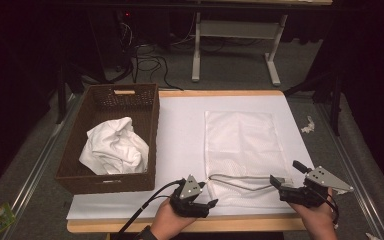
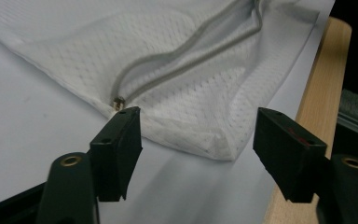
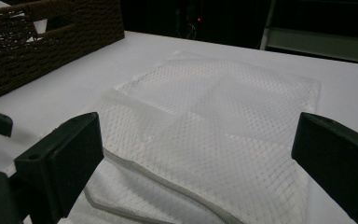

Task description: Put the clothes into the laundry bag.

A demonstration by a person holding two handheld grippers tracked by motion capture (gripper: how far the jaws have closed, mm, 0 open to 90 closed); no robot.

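Observation:
A white mesh laundry bag (image 1: 242, 140) lies flat on the white table cover (image 1: 180, 130), its grey zipper (image 1: 240, 179) running along the near edge. My left gripper (image 1: 207, 197) is at the bag's near left corner. In the left gripper view its jaws (image 2: 198, 119) stand apart around that corner (image 2: 219, 144), the pads not pressing on it, and the metal zipper pull (image 2: 118, 102) sits just beyond one fingertip. My right gripper (image 1: 286, 173) is open at the bag's near right corner; in the right gripper view its wide jaws (image 3: 199, 130) frame the mesh (image 3: 223, 102).
A brown wicker basket (image 1: 155, 125) stands at the table's left and holds a crumpled white cloth (image 1: 114, 147). The wooden table edge (image 2: 324, 84) runs close beside the left gripper. A desk frame (image 1: 275, 65) and cables (image 1: 150, 62) are on the floor beyond.

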